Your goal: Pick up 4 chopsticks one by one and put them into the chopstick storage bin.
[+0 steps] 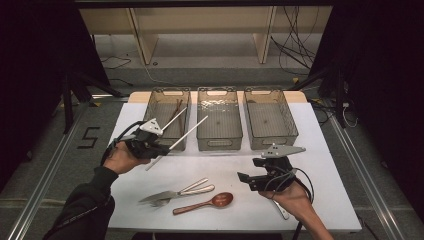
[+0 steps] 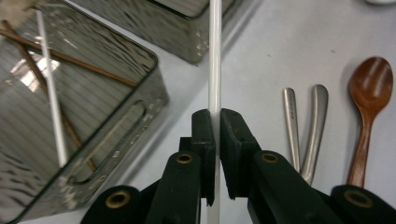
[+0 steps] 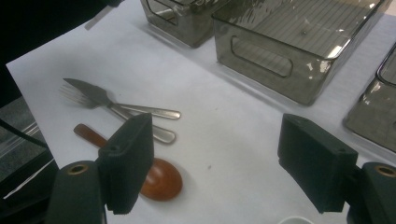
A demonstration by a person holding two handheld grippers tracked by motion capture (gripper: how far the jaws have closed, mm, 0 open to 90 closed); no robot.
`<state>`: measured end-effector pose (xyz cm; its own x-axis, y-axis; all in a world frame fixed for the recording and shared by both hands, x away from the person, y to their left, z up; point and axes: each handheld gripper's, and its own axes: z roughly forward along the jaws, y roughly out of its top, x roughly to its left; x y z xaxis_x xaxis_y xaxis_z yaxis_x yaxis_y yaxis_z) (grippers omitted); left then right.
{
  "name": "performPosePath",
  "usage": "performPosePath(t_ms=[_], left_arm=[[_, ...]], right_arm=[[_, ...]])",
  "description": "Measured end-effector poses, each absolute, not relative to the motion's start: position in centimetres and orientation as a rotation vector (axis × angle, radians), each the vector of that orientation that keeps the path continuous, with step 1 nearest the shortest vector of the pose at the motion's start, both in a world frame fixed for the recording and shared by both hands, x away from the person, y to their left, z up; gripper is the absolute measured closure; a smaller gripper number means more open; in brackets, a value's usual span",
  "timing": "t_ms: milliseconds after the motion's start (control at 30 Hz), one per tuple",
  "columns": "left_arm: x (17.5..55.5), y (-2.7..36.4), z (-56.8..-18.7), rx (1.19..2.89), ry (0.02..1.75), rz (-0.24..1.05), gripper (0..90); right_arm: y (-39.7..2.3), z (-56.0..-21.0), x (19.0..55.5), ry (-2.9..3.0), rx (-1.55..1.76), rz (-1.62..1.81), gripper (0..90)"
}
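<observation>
The left gripper (image 1: 162, 148) holds a white chopstick (image 1: 186, 135) slanting over the near edge of the left bin (image 1: 152, 102). A second chopstick (image 1: 174, 119) leans in that bin. The right gripper (image 1: 245, 178) hangs near the spoon (image 1: 205, 203), fork (image 1: 161, 202) and knife (image 1: 172, 194).

I'm working in a lab recording bay, not a home: black curtains (image 1: 30, 75) flank a white table (image 1: 330, 200), loose cables (image 1: 295, 45) trail over grey carpet, aluminium floor rails (image 1: 45, 180) run alongside, and a taped "5" (image 1: 87, 137) marks the station.

White table (image 1: 320, 150), three grey bins (image 1: 219, 119), knife (image 1: 172, 194), fork (image 1: 162, 202) maybe, wooden spoon (image 1: 205, 203)
</observation>
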<state>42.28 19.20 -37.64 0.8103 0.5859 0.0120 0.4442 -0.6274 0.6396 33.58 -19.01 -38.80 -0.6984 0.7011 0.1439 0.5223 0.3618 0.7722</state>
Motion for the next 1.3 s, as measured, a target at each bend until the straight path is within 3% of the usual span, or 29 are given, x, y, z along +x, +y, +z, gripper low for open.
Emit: performPosePath(t_ms=[667, 1300], left_arm=[[45.9, 22.6, -36.0, 2.13, 0.958, 0.379, 84.1], [51.6, 23.4, -36.3, 2.062, 1.102, 0.453, 84.0]], right_arm=[[-19.0, -38.8, 33.7, 2.407, 1.111, 1.258, 27.9], [-19.2, -38.8, 33.7, 2.41, 1.11, 1.256, 27.9]])
